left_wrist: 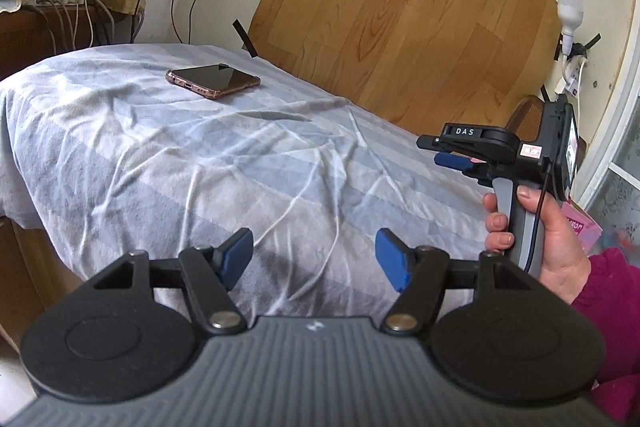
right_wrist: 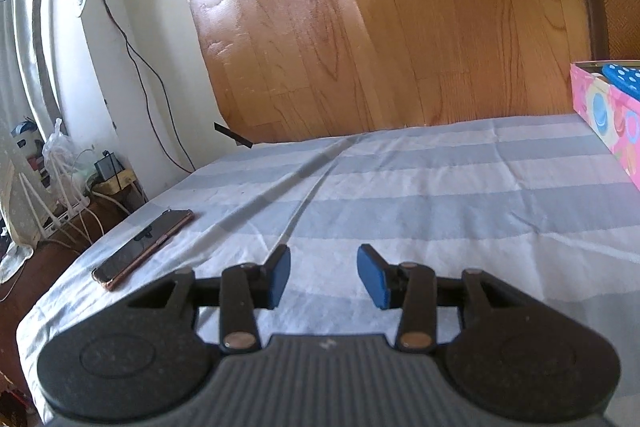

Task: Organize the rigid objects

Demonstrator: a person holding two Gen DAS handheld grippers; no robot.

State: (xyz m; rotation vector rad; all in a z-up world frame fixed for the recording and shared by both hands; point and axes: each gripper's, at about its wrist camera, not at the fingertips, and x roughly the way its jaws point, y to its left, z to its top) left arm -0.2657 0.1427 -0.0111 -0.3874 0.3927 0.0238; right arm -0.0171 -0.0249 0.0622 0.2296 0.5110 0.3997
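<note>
A smartphone (left_wrist: 213, 81) in a copper-rimmed case lies flat on the striped cloth at the far left; it also shows in the right wrist view (right_wrist: 144, 243), near the left edge of the surface. My left gripper (left_wrist: 314, 257) is open and empty, above the near part of the cloth, well short of the phone. My right gripper (right_wrist: 323, 273) is open and empty over the middle of the cloth, right of the phone. In the left wrist view the right gripper (left_wrist: 450, 154) is held in a hand at the right.
A pink patterned box (right_wrist: 606, 115) stands on the right edge of the cloth (right_wrist: 440, 187); a blue dotted thing lies in it. A wood-pattern board (left_wrist: 400, 19) leans behind. A side shelf (left_wrist: 68, 11) with cables and a router is at the left.
</note>
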